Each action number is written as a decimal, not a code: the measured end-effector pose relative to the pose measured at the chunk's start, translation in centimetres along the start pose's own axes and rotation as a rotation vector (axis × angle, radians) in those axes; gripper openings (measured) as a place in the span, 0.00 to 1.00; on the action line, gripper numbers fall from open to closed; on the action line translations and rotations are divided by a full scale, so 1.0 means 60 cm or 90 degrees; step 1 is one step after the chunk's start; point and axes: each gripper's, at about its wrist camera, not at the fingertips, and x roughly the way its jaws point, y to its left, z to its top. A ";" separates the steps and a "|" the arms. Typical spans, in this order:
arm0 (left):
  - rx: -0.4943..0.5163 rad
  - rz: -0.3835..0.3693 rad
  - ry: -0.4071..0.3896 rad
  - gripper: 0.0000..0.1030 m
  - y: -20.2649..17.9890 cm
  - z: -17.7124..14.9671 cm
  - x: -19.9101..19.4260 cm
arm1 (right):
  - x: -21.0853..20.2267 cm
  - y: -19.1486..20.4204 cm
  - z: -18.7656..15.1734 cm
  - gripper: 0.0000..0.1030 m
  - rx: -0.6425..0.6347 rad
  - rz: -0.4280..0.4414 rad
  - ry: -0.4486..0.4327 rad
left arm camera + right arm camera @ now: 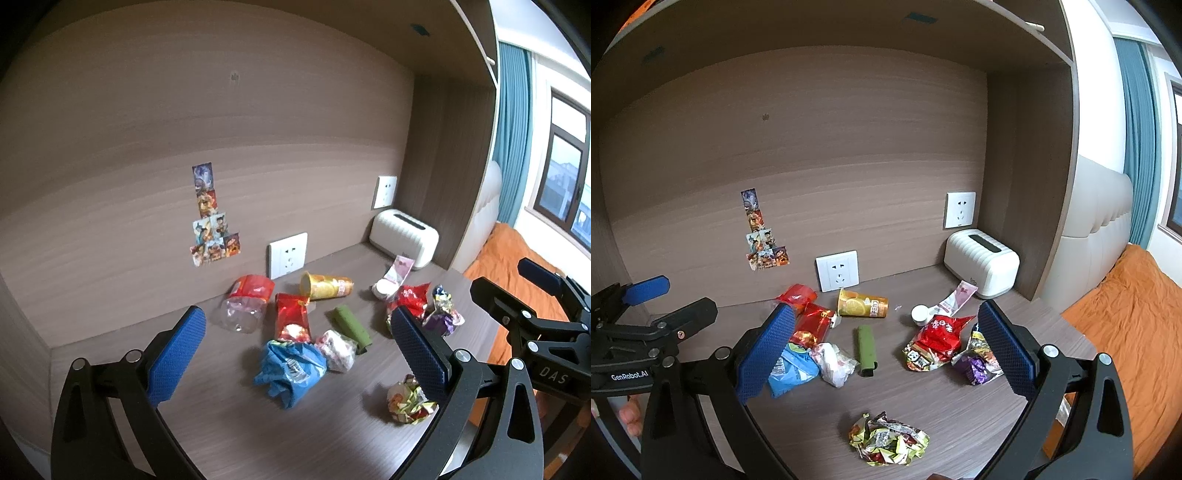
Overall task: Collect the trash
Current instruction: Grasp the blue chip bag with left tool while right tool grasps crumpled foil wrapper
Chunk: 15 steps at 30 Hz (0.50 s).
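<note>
Nothing looks collected yet: both claws hang empty above the desk (960,413), the left gripper (295,350) and the right gripper (886,350) each with jaws spread wide, and no bin or bag shows anywhere. Nearest the front edge lies a crumpled yellow-green wrapper (888,437), on its own. Beyond it, mid-desk, a blue bag (792,367) touches a white crumpled packet (833,362), with a green pouch (866,349) just beside; toward the right edge a red bag (934,341) overlaps a purple wrapper (977,360). Farther back sit a red foil bag (814,325), a tipped yellow cup (862,303), a clear bottle (242,308) and a pink tube (956,297). Against the back wall stands a white box (980,267), likely no trash. I'd say everything remains to be gathered.
</note>
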 end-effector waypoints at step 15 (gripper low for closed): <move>0.031 -0.033 0.050 0.95 0.026 -0.049 0.054 | 0.048 0.026 -0.022 0.96 -0.024 -0.004 0.058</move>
